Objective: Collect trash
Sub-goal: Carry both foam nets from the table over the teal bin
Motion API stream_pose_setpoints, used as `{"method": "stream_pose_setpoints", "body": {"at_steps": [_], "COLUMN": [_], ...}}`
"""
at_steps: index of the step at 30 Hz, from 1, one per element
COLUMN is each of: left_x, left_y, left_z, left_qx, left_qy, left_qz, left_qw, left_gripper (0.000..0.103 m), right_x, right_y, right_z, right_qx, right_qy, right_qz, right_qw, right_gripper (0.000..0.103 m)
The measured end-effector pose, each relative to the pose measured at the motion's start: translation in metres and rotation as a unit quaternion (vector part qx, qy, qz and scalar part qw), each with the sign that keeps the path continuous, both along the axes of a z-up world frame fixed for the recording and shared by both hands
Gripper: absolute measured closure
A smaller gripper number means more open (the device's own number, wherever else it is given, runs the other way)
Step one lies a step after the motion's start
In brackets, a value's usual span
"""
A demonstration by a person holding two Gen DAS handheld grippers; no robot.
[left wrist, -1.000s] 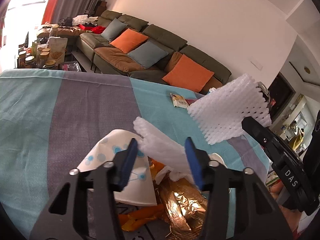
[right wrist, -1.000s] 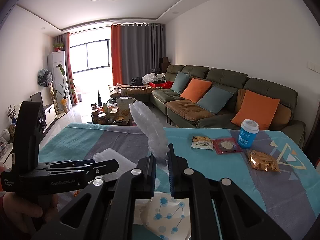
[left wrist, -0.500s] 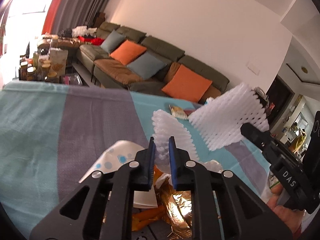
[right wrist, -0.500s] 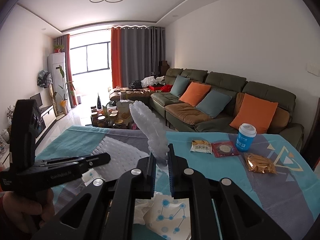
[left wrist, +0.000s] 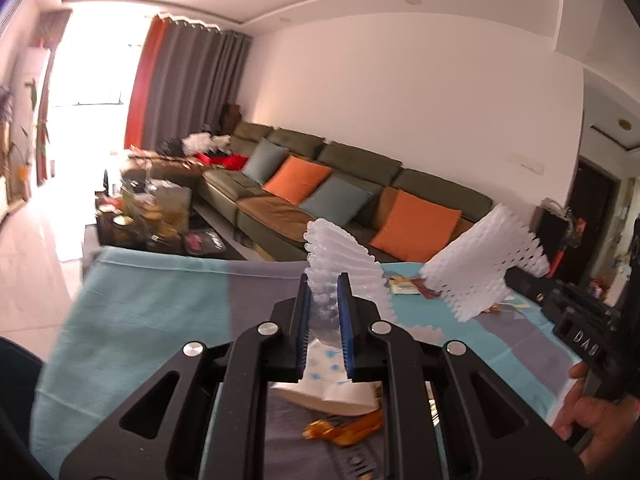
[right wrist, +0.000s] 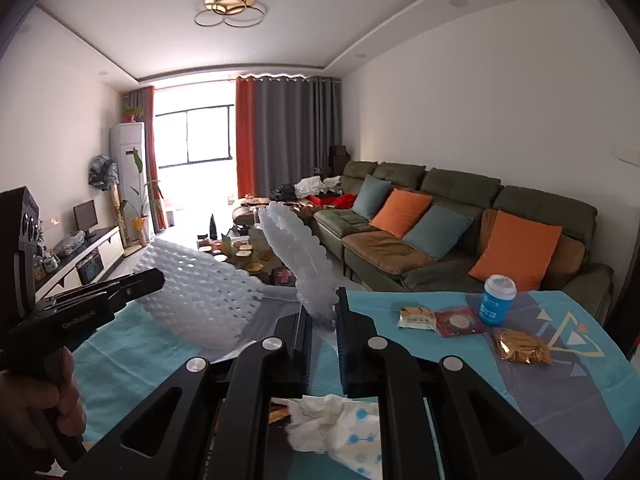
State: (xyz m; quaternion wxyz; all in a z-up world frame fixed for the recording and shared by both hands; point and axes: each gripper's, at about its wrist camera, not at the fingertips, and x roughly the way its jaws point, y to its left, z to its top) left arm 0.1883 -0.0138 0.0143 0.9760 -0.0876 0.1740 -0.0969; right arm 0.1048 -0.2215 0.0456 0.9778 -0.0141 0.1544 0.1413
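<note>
Two white foam nets are held above the table. In the left wrist view my left gripper (left wrist: 324, 304) is shut on one foam net (left wrist: 344, 256), which stands up from between its blue pads. To its right my right gripper (left wrist: 516, 278) holds the other foam net (left wrist: 480, 264). The right wrist view shows my right gripper (right wrist: 322, 312) shut on its foam net (right wrist: 298, 256), and my left gripper (right wrist: 154, 280) at the left with its own net (right wrist: 200, 296). Below both lie a crumpled tissue (right wrist: 320, 420), blue-dotted white paper (left wrist: 324, 364) and an orange-gold wrapper (left wrist: 344, 432).
The table wears a teal and grey cloth (right wrist: 552, 392). On its far right stand a blue cup (right wrist: 496, 300), two snack packets (right wrist: 418, 316) and a gold wrapper (right wrist: 520, 346). A green sofa (right wrist: 440, 216) lies beyond the table. A hand (left wrist: 592, 420) grips the right tool.
My left gripper closed on the foam net that lay on the trash pile and lifted it up and away. The right gripper rose a little with its net.
</note>
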Motion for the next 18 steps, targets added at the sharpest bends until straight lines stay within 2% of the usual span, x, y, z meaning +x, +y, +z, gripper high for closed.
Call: {"method": "stream_pose_setpoints", "body": {"at_steps": [8, 18], "left_x": [-0.057, -0.130], "left_y": [0.032, 0.076], "left_z": [0.013, 0.026], "left_qx": [0.032, 0.055], "left_qy": [-0.024, -0.040], "left_qz": [0.058, 0.126], "left_qw": [0.9975, 0.9897], "left_gripper": [0.089, 0.089], "right_x": [-0.017, -0.021], "right_y": [0.022, 0.071], "right_z": [0.008, 0.011], "right_qx": [0.015, 0.036], "right_qy": [-0.009, 0.004], "right_qz": [0.033, 0.114], "right_qw": [0.999, 0.993], "right_gripper": [0.093, 0.093]}}
